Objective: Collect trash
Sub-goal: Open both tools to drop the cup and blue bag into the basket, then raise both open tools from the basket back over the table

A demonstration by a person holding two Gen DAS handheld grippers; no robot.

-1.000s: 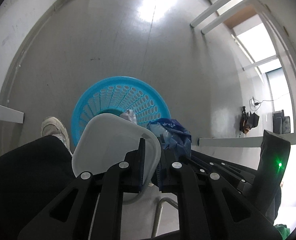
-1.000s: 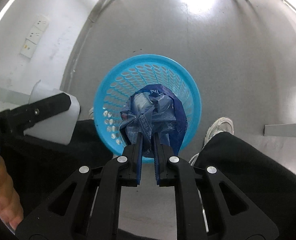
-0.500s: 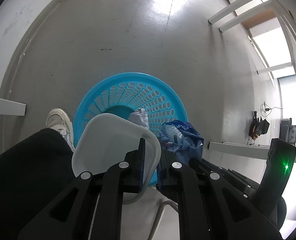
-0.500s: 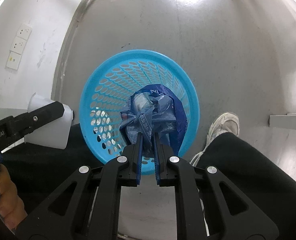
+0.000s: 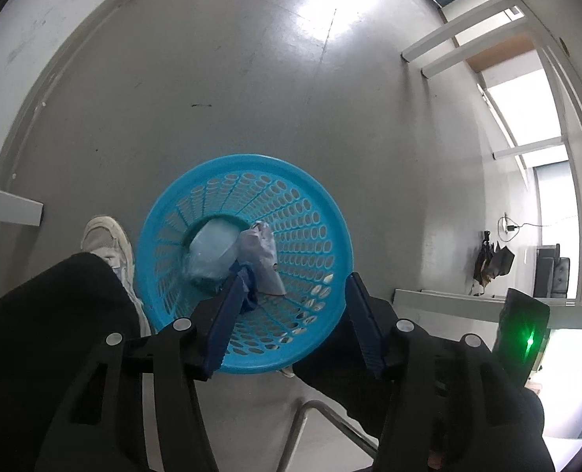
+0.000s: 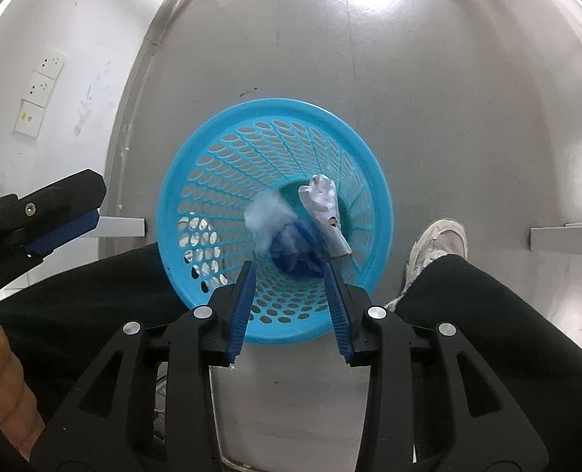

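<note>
in the left wrist view the left gripper (image 5: 291, 295) hangs over the blue basket (image 5: 314, 196) with its jaws spread; they have just been opening and nothing is between them. the left pad covers part of the blue bag (image 5: 247, 295), but i cannot tell if it touches it. in the right wrist view the right gripper (image 6: 290, 279) also points down into the blue basket (image 6: 220, 129), and its jaws have just been opening too, with nothing held. the trash lies at the bottom of the basket: a see-through white tub (image 5: 212, 247) at about 9 o'clock, the dark blue bag (image 6: 297, 251) at about 6 o'clock, and a grey crumpled wrapper (image 6: 324, 208) at about 2 o'clock, all pressed close together. black trouser legs (image 6: 487, 314) stand on both sides of the basket, and a white shoe (image 6: 440, 244) sits just beside it at 3 o'clock. further off is the grey floor (image 6: 448, 78), and wall sockets (image 6: 39, 94) show at 10 o'clock.
</note>
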